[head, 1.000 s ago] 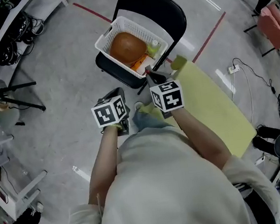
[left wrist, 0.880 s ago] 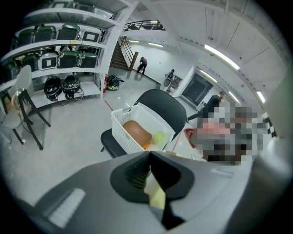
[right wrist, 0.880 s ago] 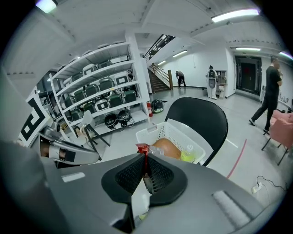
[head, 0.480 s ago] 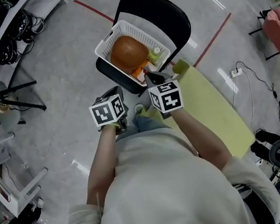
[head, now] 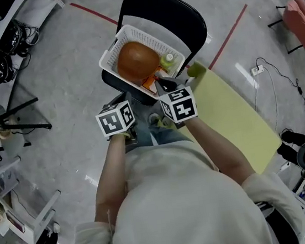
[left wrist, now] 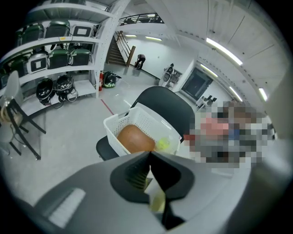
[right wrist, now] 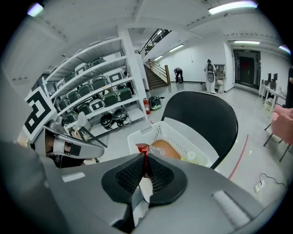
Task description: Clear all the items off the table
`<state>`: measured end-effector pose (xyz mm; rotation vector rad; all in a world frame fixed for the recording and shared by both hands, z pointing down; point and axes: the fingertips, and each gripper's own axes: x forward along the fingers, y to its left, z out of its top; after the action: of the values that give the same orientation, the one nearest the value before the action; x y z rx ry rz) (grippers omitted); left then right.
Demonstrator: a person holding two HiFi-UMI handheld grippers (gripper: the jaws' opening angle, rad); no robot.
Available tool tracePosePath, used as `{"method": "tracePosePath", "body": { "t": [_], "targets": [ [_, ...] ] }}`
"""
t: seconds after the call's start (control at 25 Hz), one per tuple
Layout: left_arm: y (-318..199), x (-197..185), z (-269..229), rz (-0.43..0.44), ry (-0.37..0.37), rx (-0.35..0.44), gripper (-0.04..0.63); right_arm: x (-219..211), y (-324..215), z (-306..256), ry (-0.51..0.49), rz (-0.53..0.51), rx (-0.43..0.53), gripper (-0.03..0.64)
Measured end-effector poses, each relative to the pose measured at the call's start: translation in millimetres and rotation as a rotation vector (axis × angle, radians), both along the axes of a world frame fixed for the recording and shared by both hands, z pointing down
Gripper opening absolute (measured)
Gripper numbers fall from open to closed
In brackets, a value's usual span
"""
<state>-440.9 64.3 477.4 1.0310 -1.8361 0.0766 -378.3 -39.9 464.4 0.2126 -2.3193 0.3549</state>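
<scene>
Your right gripper (right wrist: 145, 159) is clamped on a thin red-edged plastic packet (right wrist: 143, 149). Your left gripper (left wrist: 149, 154) is closed, empty. A white mesh basket (right wrist: 135, 138) sits just ahead of both.

We are seeing long white ceiling strip lights (left wrist: 223, 50) flooding the hall brightly and glaring off the glossy grey floor (head: 239, 73), while the fisheye edges are darkening and bending.

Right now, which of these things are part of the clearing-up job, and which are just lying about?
Part of the job: yellow-green table; white basket on the black chair, holding a brown round item and a green bottle; red-tipped packet pinched in the right hand-held gripper.

Just lying about: tripod, power strip, pink chair, shelves of helmets.
</scene>
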Motion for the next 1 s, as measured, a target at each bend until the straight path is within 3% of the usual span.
{"method": "tracePosePath", "body": {
  "t": [0.24,0.6,1.0],
  "targets": [
    [-30.3,-35.2,8.5,0.137,-0.009,-0.022,0.009,-23.2,-19.4,8.7,0.017,0.101,-0.01,0.014],
    [-64.4,-69.1,23.0,0.34,0.035,-0.045,0.009,-47.1,-33.8,24.3,0.069,0.281,-0.025,0.014],
    [-84.8,-111.1,49.4,0.464,0.065,-0.075,0.009,-72.9,-41.8,67.3,0.147,0.427,-0.057,0.014]
  ]
}}
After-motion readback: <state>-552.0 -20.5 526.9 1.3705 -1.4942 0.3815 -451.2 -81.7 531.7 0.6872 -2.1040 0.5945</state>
